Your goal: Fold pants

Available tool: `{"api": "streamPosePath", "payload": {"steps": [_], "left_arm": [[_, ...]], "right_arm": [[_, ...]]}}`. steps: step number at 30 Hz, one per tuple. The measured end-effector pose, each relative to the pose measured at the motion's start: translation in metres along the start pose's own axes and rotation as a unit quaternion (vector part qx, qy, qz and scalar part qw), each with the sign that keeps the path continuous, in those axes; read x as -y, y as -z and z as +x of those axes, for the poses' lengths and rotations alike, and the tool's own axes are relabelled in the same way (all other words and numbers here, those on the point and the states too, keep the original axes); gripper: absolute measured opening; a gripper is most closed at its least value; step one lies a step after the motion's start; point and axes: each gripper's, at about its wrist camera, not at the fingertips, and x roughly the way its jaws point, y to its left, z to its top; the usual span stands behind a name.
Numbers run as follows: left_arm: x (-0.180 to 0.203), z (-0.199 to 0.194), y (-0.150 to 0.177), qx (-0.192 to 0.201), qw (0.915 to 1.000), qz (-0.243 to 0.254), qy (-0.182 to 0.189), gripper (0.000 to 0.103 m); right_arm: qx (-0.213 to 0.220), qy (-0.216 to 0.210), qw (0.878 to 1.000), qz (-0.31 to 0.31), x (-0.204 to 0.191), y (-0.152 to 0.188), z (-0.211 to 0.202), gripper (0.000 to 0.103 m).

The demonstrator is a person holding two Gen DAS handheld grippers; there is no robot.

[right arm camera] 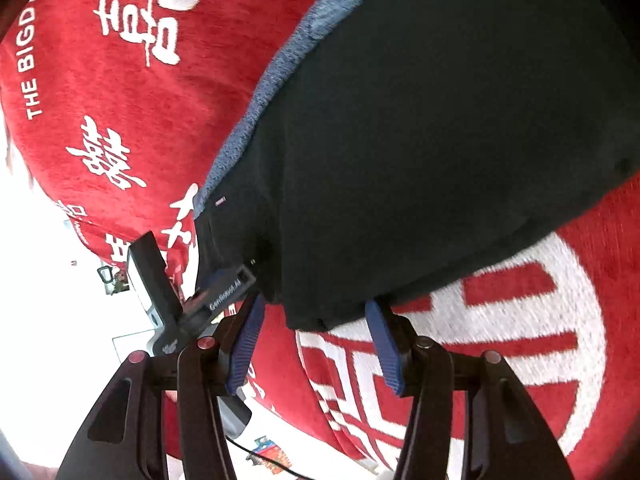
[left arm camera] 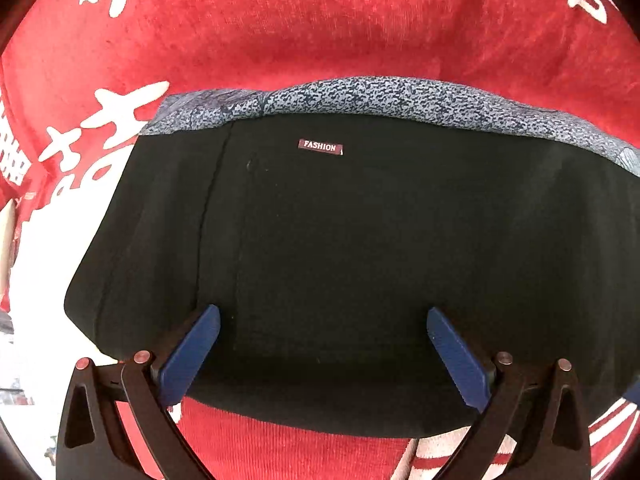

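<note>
The black pants (left arm camera: 360,264) lie folded on a red cloth, with a speckled grey-blue inner layer (left arm camera: 400,100) along the far edge and a small "FASHION" label (left arm camera: 321,147). My left gripper (left arm camera: 323,320) is open, its blue pads (left arm camera: 192,356) resting over the near edge of the pants, holding nothing. In the right wrist view the pants (right arm camera: 420,140) fill the upper right. My right gripper (right arm camera: 316,312) is open at the pants' near corner, holding nothing. The left gripper's body (right arm camera: 192,304) shows beside it.
A red cloth with white characters (left arm camera: 320,20) covers the surface and shows in the right wrist view (right arm camera: 120,100) too. Its edge drops to a bright white floor at the left (right arm camera: 48,300). A cable and small items lie below (right arm camera: 268,456).
</note>
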Motion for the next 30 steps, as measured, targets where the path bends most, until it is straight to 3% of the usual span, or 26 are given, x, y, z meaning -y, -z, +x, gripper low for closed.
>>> {"api": "streamPosePath", "payload": {"steps": [6,8,9,13,17,19,22,24,26,30], "left_arm": [[0.0,-0.003,-0.005,-0.006,0.9999,0.011,0.0,0.103],[0.012,-0.013,-0.005,-0.003,0.9998,0.015,0.013,0.103],[0.017,-0.02,-0.005,0.003,0.9997,0.019,0.014,0.103],[0.04,-0.04,0.002,0.005,0.997,0.052,0.057,0.103],[0.068,-0.031,0.034,-0.006,0.9923,0.121,0.027,0.103],[0.063,-0.03,0.038,0.01,0.9943,0.099,0.037,0.103],[0.056,-0.027,0.033,-0.006,0.9949,0.085,0.054,0.103],[0.055,-0.029,0.028,-0.015,0.9944,0.093,0.047,0.103],[0.052,-0.037,0.017,-0.012,0.9948,0.089,0.048,0.103],[0.044,-0.049,-0.018,0.02,0.9959,0.061,0.065,0.103]], "right_arm": [[0.008,0.015,1.0,0.013,0.001,-0.005,0.011,0.054],[0.007,0.031,0.999,0.029,0.004,-0.008,0.011,0.037],[0.012,0.045,0.998,0.037,0.005,-0.01,0.009,0.009],[0.03,0.063,0.998,-0.011,-0.017,-0.006,-0.004,0.008],[0.024,0.099,0.994,-0.029,-0.015,0.005,-0.002,0.006],[0.015,0.114,0.993,-0.025,-0.002,0.007,0.007,0.005],[0.011,0.104,0.994,-0.027,0.0,0.005,0.005,0.006],[-0.011,0.117,0.993,-0.027,-0.002,0.006,0.0,0.014],[-0.022,0.134,0.99,-0.037,-0.004,0.008,-0.011,0.014],[0.015,0.165,0.982,-0.092,-0.022,-0.004,-0.047,0.015]]}}
